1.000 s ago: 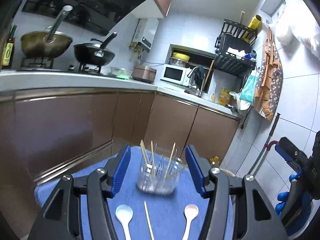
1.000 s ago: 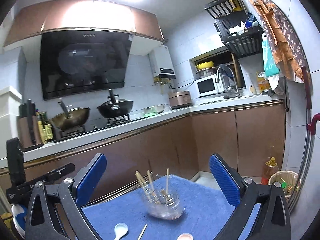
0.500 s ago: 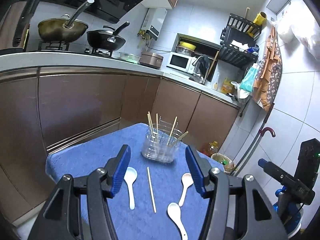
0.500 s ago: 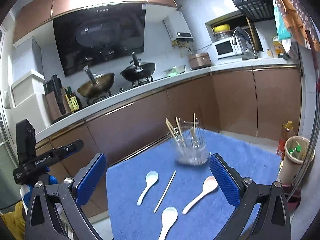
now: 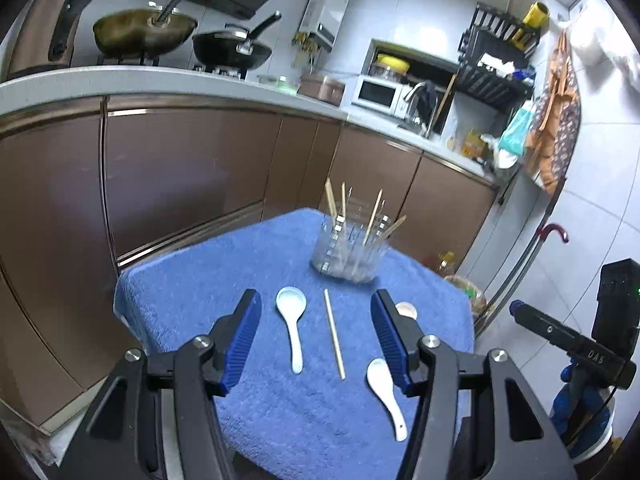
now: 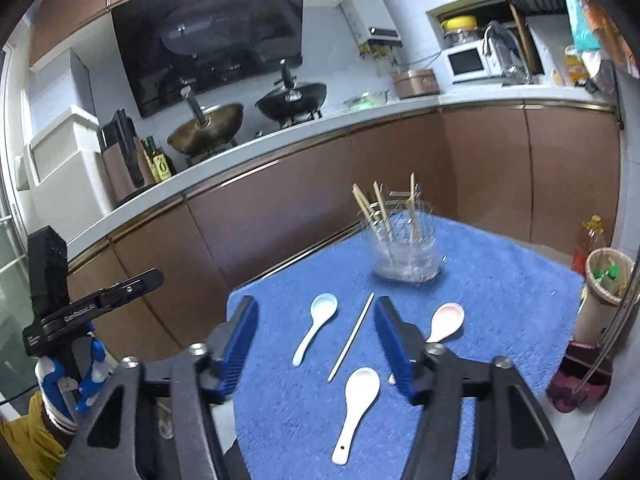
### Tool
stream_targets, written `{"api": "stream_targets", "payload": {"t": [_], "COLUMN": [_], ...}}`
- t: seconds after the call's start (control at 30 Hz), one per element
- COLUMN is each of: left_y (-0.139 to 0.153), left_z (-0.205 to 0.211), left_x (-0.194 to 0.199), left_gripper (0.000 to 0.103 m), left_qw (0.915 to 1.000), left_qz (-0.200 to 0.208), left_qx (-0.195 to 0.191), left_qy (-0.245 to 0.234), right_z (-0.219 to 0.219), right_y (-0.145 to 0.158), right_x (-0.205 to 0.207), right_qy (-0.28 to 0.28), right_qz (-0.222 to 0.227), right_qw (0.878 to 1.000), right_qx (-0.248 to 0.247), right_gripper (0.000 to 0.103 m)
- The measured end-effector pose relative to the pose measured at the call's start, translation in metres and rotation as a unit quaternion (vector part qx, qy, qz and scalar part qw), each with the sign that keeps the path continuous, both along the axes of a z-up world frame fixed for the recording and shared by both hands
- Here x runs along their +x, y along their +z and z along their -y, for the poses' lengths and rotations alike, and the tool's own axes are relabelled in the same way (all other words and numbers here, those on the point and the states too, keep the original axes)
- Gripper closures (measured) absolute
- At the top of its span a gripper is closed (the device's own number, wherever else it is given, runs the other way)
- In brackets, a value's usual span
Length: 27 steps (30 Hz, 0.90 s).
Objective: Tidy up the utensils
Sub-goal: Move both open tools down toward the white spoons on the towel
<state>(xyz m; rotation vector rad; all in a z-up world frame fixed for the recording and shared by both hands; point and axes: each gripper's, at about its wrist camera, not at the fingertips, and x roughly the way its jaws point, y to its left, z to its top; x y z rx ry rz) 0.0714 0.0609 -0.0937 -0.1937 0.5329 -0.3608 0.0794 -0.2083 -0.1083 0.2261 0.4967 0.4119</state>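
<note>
Three spoons [image 6: 316, 326] and a loose chopstick [image 6: 352, 336] lie mid-worktop [image 6: 520, 300], before the glass holder [image 6: 406, 256] near its far edge, under left tongs [image 5: 316, 336] apart and right tongs [image 6: 316, 336] closing on nothing.

Spoons [image 6: 316, 326] flat — chopstick [image 6: 352, 336] between.

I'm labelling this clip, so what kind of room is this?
A home kitchen, most likely: two pans, a wok and a black pan, sit on a stove under a range hood, and a microwave stands on the counter.
</note>
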Motion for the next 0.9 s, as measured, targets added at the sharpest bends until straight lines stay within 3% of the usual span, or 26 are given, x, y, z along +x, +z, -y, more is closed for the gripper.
{"api": "stream_targets", "payload": {"t": [0.37,0.73,0.9], "left_y": [-0.061,-0.135,-0.154], "left_z": [0.017,0.023,0.023], "left_x": [0.055,0.129,0.157], "left_gripper": [0.048,0.048,0.048], "left_qw": [0.9944,0.9756,0.9697], "left_qz": [-0.1,-0.214,-0.238], "left_qx": [0.019,0.034,0.03], "left_qy": [-0.029,-0.034,-0.043], "right_z": [0.009,0.013,0.012], "right_y": [-0.063,-0.137,-0.159], "right_x": [0.032,0.085,0.1], "right_qy": [0.052,0.098,0.12], "right_qz": [-0.091,-0.192,-0.215], "right_qw": [0.994,0.977,0.969], "right_qx": [0.008,-0.001,-0.004], "right_gripper": [0.062,0.062,0.062]}}
